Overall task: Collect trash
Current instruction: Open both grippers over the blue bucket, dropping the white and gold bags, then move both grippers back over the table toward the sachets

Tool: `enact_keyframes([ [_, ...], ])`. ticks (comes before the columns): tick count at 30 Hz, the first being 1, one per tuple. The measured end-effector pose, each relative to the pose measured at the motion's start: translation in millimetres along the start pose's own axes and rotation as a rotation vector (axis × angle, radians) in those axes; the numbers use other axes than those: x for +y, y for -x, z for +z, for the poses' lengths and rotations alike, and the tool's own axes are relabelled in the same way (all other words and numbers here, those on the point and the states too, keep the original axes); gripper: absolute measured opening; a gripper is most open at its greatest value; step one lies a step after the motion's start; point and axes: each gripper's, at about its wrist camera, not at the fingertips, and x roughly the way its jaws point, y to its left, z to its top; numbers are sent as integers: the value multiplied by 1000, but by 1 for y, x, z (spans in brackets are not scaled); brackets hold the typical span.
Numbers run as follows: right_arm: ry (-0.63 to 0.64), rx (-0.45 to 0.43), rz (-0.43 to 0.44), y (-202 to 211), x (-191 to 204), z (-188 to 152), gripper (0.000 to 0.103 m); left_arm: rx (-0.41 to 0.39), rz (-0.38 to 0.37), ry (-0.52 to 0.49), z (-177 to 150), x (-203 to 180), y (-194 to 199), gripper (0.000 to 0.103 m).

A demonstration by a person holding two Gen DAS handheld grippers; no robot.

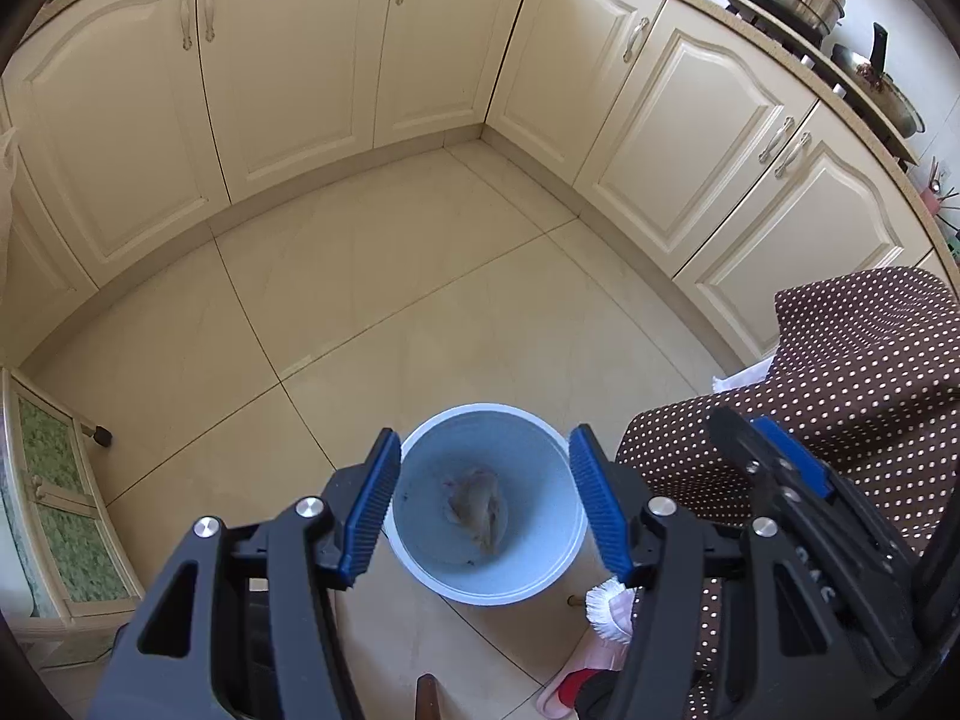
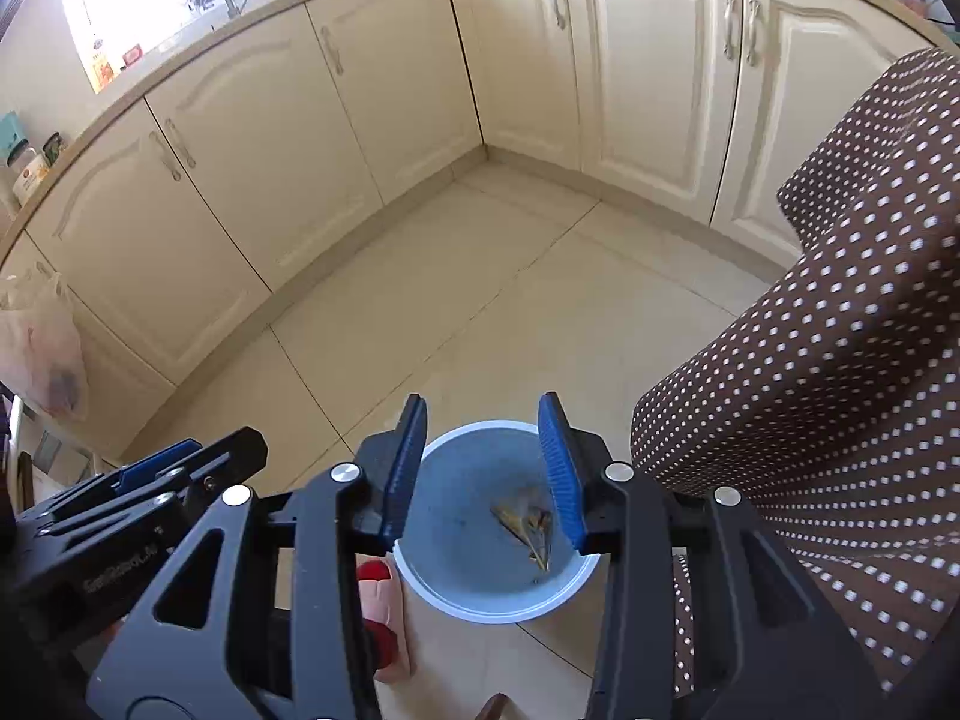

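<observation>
At the lower centre of both wrist views, a piece of trash [image 1: 477,507] is seen lying on the bottom of the pale blue bin [image 1: 420,576]; in the right wrist view it appears as a crumpled yellowish scrap [image 2: 527,531] inside the same bin [image 2: 444,600]. One item is therefore judged to be deposited. Nothing is held by either tool. The left gripper [image 1: 485,501] is held above the bin with its jaws spread wide, roughly spanning the rim, and no object is present between the blue pads. The right gripper [image 2: 483,474] is positioned over the bin with a narrower gap, also empty. Around the bin, the tiled floor [image 1: 372,300] up to the cream cabinets [image 1: 288,60] shows no further litter. A slipper [image 2: 384,618] is visible beside the bin, and a dotted brown garment [image 2: 840,360] fills the right of the frame. Whether more trash remains outside these views cannot be determined.
</observation>
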Motion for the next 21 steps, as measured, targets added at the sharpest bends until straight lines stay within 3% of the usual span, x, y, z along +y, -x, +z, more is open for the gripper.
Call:
enact_keyframes([
  [12, 16, -189, 7, 112, 3, 4, 42, -181, -2, -54, -3, -25, 101, 58],
  [21, -9, -308, -11, 189, -4, 4, 52, -305, -47, -114, -13, -55, 173, 63],
])
